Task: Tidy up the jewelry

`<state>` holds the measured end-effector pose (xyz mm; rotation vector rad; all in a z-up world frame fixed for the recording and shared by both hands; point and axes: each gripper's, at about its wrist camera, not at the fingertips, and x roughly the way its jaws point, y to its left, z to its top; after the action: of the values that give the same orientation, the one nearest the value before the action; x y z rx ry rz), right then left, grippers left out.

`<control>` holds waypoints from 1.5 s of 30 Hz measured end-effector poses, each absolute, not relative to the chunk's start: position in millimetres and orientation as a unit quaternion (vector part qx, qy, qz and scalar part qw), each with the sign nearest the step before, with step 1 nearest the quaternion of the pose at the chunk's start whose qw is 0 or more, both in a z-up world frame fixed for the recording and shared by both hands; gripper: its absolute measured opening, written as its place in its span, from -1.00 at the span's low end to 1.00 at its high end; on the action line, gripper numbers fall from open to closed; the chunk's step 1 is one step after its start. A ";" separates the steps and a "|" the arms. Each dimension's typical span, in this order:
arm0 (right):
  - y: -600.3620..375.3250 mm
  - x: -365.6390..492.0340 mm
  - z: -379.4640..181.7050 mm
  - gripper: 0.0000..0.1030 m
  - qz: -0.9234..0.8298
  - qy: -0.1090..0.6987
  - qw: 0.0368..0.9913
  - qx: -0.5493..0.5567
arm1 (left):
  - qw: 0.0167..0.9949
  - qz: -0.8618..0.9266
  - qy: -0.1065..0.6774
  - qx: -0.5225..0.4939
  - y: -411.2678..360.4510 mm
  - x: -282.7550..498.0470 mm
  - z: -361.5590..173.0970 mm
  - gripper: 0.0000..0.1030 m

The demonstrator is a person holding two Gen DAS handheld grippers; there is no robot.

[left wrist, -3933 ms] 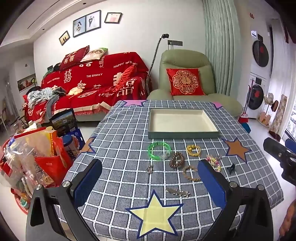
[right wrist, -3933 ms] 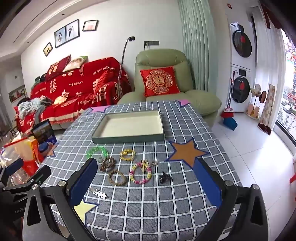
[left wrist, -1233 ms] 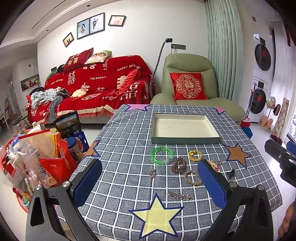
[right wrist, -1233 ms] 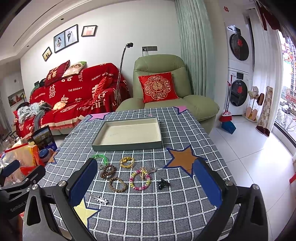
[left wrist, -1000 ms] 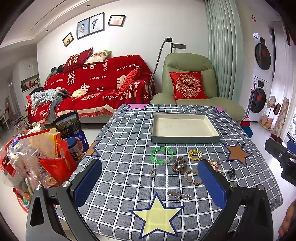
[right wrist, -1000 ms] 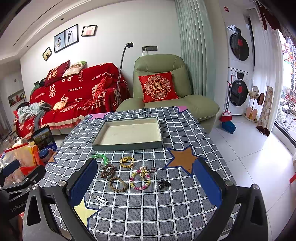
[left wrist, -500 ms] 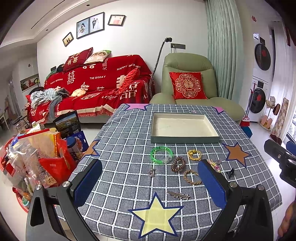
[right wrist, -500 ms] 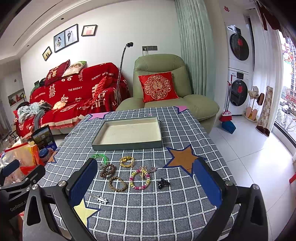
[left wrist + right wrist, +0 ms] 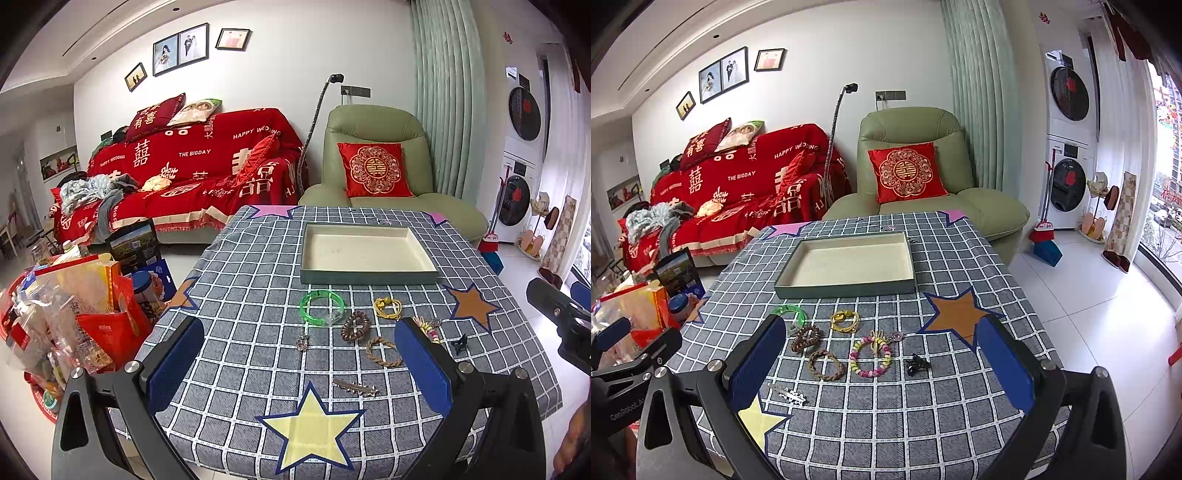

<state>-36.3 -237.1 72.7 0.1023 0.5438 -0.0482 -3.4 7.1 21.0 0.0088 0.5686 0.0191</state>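
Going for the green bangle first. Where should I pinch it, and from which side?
The green bangle lies flat on the tablecloth, ring open upward. Come down from above with the left gripper, one finger inside the ring and one outside, and pinch the near-left rim. That arc looks clear; the right side sits close to the brown bead bracelet.

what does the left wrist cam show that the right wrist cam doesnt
Only the left wrist view shows the small heart pendant on the cloth and the whole green bangle; the right view half hides the bangle behind a finger.

Only the right wrist view shows the whole pastel bead bracelet and the window at the right edge.

Both show the empty tray, yellow cord bracelet, brown bead bracelet, braided bracelet, silver hair clip, black claw clip, and each view's own gripper, left and right, open.
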 end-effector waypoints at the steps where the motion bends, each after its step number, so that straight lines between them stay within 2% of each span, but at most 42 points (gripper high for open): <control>1: -237.4 -36.1 73.2 1.00 -0.024 0.269 0.962 0.051 | 0.960 0.009 0.281 0.004 7.2 -3.4 20.6 1.00; 17: -237.0 -35.7 74.0 1.00 -0.024 0.269 0.961 0.051 | 0.959 0.009 0.283 0.005 5.4 -5.7 17.4 1.00; 23: -232.4 -36.5 51.7 1.00 -0.026 0.276 0.959 0.052 | 0.954 0.000 0.298 0.005 0.9 -5.2 5.2 1.00; 27: -237.8 -33.6 42.4 1.00 -0.028 0.290 0.955 0.059 | 0.941 -0.027 0.337 -0.009 3.6 6.5 -11.6 1.00; 34: -258.7 -18.8 11.7 1.00 -0.043 0.353 0.932 0.064 | 0.897 -0.045 0.438 -0.038 4.5 31.6 -70.9 1.00; 42: -275.7 6.2 -47.7 1.00 -0.041 0.444 0.892 0.066 | 0.863 -0.066 0.500 -0.035 -9.5 56.1 -115.2 1.00; 45: -281.4 15.4 -62.2 1.00 -0.042 0.463 0.882 0.073 | 0.848 -0.059 0.522 -0.072 -7.0 64.4 -121.3 1.00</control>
<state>15.4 -281.4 -62.2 0.1525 0.9647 -0.0874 64.4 -7.0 -121.3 -0.1516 1.0995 -0.1245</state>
